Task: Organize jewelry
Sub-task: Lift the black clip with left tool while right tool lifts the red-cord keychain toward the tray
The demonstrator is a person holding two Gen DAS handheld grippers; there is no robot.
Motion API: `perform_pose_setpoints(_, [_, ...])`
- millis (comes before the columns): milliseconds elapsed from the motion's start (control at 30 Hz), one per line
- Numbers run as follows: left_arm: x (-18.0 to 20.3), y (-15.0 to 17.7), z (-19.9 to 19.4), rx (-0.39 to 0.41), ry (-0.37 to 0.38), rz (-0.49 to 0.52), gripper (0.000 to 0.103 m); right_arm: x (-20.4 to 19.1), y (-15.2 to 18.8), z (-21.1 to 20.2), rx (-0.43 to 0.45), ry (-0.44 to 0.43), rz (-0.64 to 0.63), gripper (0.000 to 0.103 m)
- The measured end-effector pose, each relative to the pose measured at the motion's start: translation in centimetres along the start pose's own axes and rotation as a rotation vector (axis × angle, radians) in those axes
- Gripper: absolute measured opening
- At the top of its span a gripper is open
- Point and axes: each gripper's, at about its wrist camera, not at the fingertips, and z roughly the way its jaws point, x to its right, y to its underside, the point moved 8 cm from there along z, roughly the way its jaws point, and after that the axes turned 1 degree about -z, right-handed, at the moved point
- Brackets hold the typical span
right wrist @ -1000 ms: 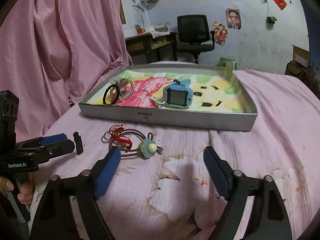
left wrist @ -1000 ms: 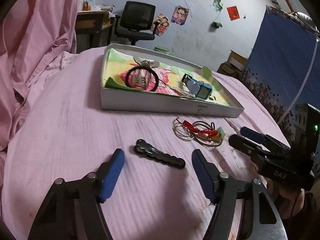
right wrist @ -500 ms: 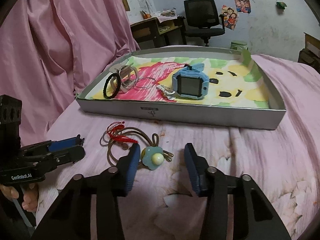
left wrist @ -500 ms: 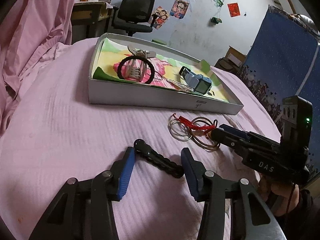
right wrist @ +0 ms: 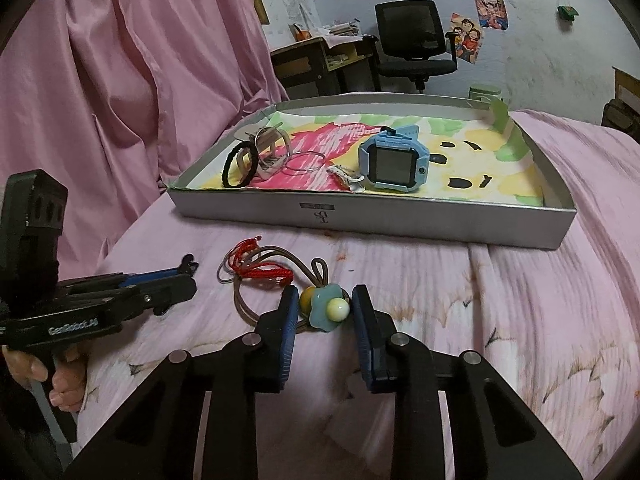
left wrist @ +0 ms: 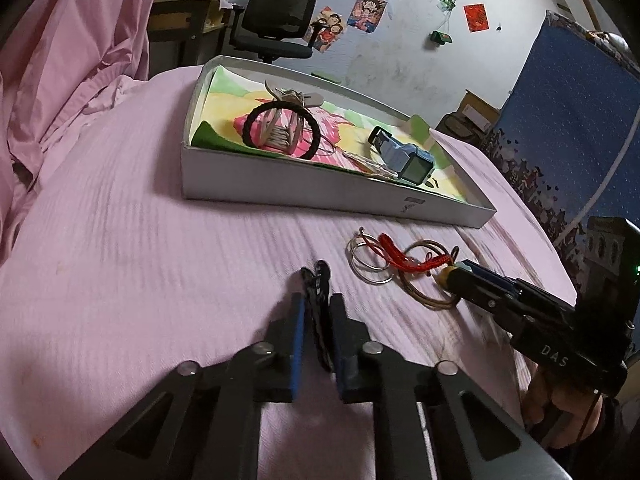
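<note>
My left gripper [left wrist: 316, 312] is clamped on a black hair clip [left wrist: 319, 304] on the pink bedspread [left wrist: 120, 260]. My right gripper [right wrist: 324, 312] is nearly closed around a flower hair tie [right wrist: 326, 310], short of the grey tray [right wrist: 400, 220] holding a blue watch [right wrist: 394, 164].

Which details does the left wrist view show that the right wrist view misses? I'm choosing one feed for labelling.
Only the left wrist view shows the left hand-held gripper closed on the black hair clip along its length, and the blue patterned cloth.

Only the right wrist view shows the right hand-held gripper flanking the flower charm, whether touching is unclear, and the blue watch screen face-on.

Both show the grey tray, the black hair tie inside it, and the red cord on the pink bedsheet.
</note>
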Motion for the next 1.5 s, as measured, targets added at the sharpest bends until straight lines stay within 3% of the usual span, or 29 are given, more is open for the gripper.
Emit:
perform_pose_setpoints(533, [1.5,1.5,-2.1,0.073,-0.022,0.07,0.007,1.6,1.2,-2.8,0.094,0.01,0.106,0.023])
perform_pose_setpoints(833, [1.3,2.0,-2.8,0.107,-0.007,0.059,0.007,0.7,1.5,-5.2,0.172,0.029,0.075,0.023])
perform_pose_setpoints(1167, [1.7,1.6,-4.5,0.178,-0.022,0.08,0.007,-0.4,0.8,-6.9,0.249,-0.002,0.027,0.022])
perform_pose_setpoints(1500, [2.2,1.6,-5.0,0.19,-0.02,0.083,0.007,-2.0,0.2,-8.8,0.307,-0.031,-0.017,0.022])
